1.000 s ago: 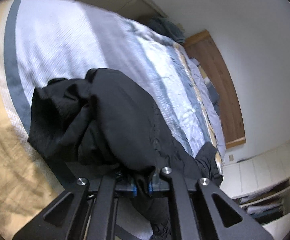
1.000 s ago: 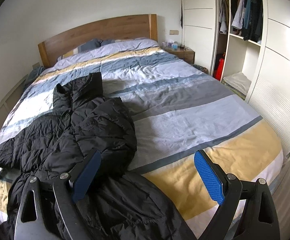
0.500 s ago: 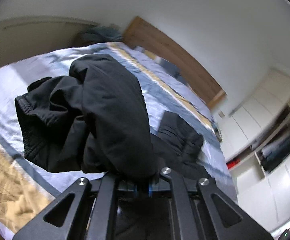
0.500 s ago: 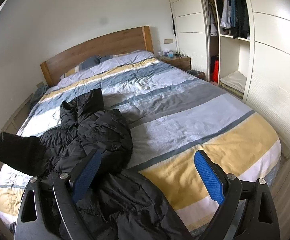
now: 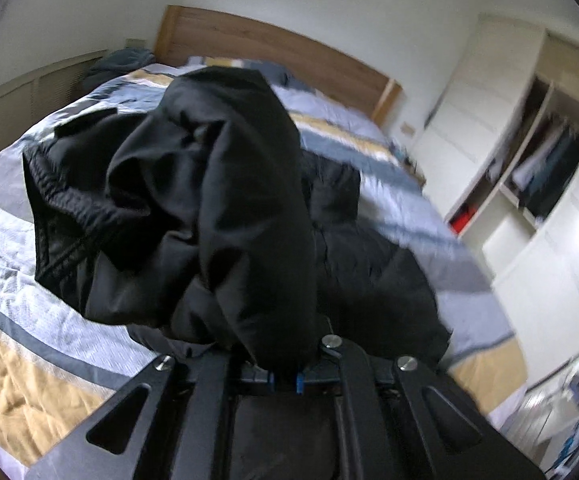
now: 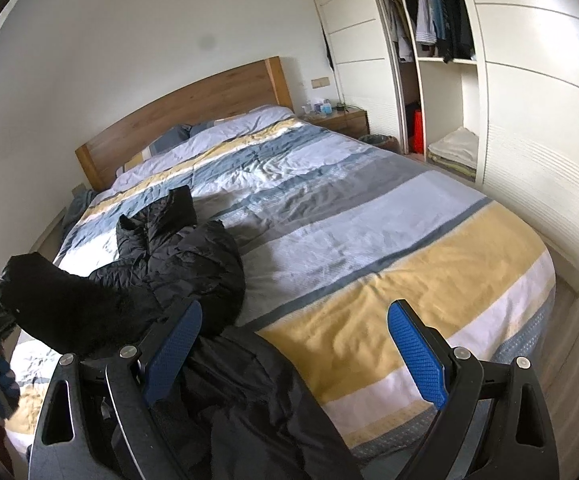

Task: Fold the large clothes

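Observation:
A black puffer jacket lies crumpled on the left side of the striped bed. My left gripper is shut on a fold of the jacket and holds that part lifted above the bed; the raised part shows at the left of the right wrist view. My right gripper is open and empty, hovering above the jacket's near hem at the foot of the bed.
A wooden headboard stands at the far end. An open wardrobe with hanging clothes and a bedside table are on the right. White wardrobe doors run along the bed's right side.
My left gripper has lifted and swung its held jacket part up, so it faces the headboard. My right gripper has risen and pulled back a little, staying open.

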Demonstrator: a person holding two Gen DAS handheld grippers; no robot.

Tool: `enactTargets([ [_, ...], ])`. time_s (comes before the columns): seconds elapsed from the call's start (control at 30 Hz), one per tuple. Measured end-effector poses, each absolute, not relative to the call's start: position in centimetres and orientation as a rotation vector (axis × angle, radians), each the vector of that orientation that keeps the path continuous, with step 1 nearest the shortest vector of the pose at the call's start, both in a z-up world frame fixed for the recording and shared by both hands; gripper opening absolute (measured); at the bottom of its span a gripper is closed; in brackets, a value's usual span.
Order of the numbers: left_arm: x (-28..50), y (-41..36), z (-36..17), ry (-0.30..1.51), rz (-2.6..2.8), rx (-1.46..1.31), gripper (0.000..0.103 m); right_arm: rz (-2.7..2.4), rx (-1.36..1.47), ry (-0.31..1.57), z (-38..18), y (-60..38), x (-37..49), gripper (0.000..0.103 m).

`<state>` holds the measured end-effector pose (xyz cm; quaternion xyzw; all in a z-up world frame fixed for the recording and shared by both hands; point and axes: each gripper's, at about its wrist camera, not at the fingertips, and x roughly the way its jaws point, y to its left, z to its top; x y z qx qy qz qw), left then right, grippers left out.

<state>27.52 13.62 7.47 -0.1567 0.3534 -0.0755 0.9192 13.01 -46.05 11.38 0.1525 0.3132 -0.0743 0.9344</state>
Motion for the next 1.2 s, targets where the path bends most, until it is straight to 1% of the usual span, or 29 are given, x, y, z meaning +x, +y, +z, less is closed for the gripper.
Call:
enactTargets([
  [0.27,26.5,8.4,1.9,0.845,-0.171,-0.127,0.006,-0.175,0.358,0.666,9.3,-48.4,12.3,0.093],
  [0.37,26.5,7.7,0.4,0.87,-0.171,-0.11,0.01,-0.168,0.356,0.676,8.8,-48.5,12.2,0.093],
  [0.5,26.5,7.8,-0.8,0.9,-0.199,-0.132,0.018,-0.157,0.355,0.681,8.5,-48.3,12.2,0.093],
  [0.67,24.9,8.0,-1.9,0.929,-0.215,-0.094,0.018,-0.135,0.349,0.69,8.2,-47.5,12.4,0.093],
  [0.83,23.0,8.8,-1.2,0.921,-0.216,-0.085,0.018,-0.094,0.326,0.686,8.7,-45.9,12.3,0.093],
  [1.0,20.5,11.5,1.7,0.872,-0.189,-0.095,0.018,-0.047,0.304,0.672,9.7,-44.1,11.9,0.093],
  [1.07,19.2,12.8,3.2,0.842,-0.179,-0.099,0.027,-0.018,0.287,0.662,10.3,-43.0,11.7,0.093],
  [1.1,18.5,13.5,4.0,0.823,-0.173,-0.099,0.034,-0.002,0.277,0.659,10.7,-42.4,11.6,0.093],
  [1.2,17.1,15.4,6.0,0.791,-0.164,-0.106,0.036,0.047,0.24,0.657,11.5,-40.3,11.7,0.093],
])
